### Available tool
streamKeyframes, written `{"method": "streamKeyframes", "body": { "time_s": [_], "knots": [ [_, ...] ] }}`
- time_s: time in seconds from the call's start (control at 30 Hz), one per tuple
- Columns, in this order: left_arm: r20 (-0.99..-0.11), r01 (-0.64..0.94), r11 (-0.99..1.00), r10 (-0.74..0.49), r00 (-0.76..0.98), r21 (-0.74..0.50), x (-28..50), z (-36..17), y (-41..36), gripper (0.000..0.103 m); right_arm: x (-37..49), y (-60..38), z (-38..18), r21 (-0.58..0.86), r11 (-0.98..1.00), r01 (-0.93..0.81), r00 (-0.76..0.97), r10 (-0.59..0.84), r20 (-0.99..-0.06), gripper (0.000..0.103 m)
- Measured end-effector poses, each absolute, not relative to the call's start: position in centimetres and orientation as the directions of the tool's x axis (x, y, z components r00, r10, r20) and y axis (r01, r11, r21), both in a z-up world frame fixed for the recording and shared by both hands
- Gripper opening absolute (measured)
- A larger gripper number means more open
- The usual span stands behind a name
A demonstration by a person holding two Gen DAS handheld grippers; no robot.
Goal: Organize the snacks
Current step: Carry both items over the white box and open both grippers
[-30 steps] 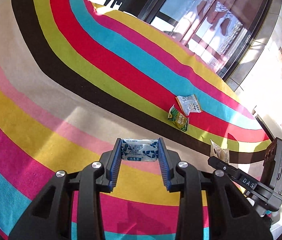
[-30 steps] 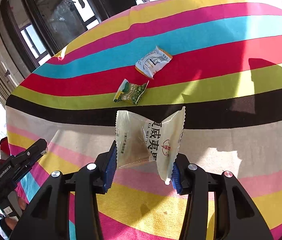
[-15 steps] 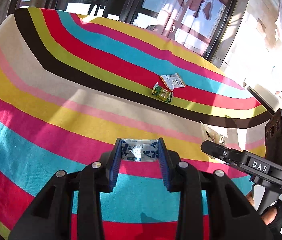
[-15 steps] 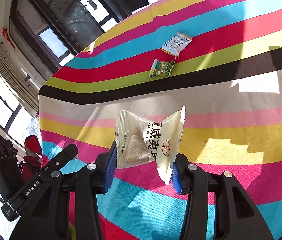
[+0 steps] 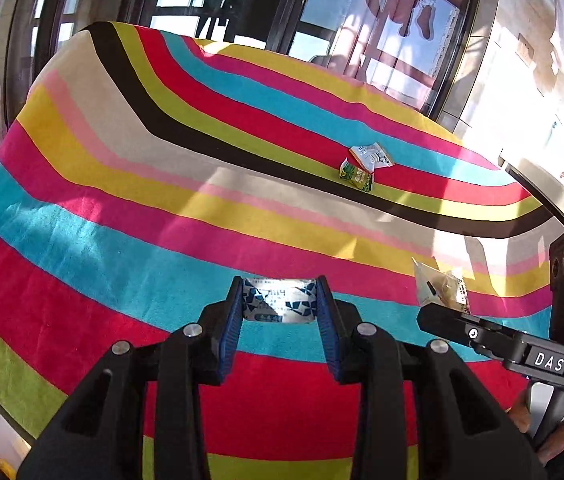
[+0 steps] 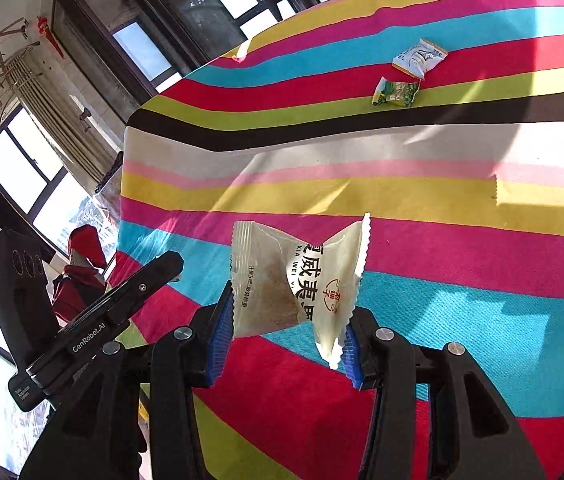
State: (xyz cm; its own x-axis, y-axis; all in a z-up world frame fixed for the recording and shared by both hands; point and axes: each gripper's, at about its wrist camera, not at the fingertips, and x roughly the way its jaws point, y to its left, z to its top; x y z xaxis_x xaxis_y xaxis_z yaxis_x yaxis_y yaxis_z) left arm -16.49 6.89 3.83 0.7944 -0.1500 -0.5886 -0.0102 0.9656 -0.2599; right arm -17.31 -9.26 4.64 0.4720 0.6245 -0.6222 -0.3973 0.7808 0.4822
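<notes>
- The blue-and-white packet (image 5: 280, 306) sits clamped between the pads of the left hand-held gripper (image 5: 280, 320); its near end is hidden behind them.
- The pale translucent packet (image 6: 298, 284), creased, is pinched in the right hand-held gripper (image 6: 286, 332).
- A green packet (image 6: 396, 94) and a white packet (image 6: 418, 58) lie touching, far off on the striped desk (image 6: 442, 200); their print is unreadable.

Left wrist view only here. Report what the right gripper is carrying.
Observer: The right gripper pinches a translucent packet printed with dark characters and a round red mark. A brown snack shows inside.
Operator: Describe how it sits in the grip.
Observer: Squeezed between the blue pads, it is buckled into a V down its middle.
Operator: Say what lies past the striped cloth's edge.
Observer: A red object sits there; I cannot tell what it is.
</notes>
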Motion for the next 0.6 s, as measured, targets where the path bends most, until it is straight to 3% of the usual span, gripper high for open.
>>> {"method": "streamKeyframes", "body": {
  "time_s": [0.6],
  "knots": [
    [-0.632,-0.287,0.933,0.090,0.770,-0.216,-28.5,2.3,17.9,0.035,-26.0,4.8,5.0,0.326,0.574,-0.751,0.248,0.703,-0.666,0.046]
  ]
}}
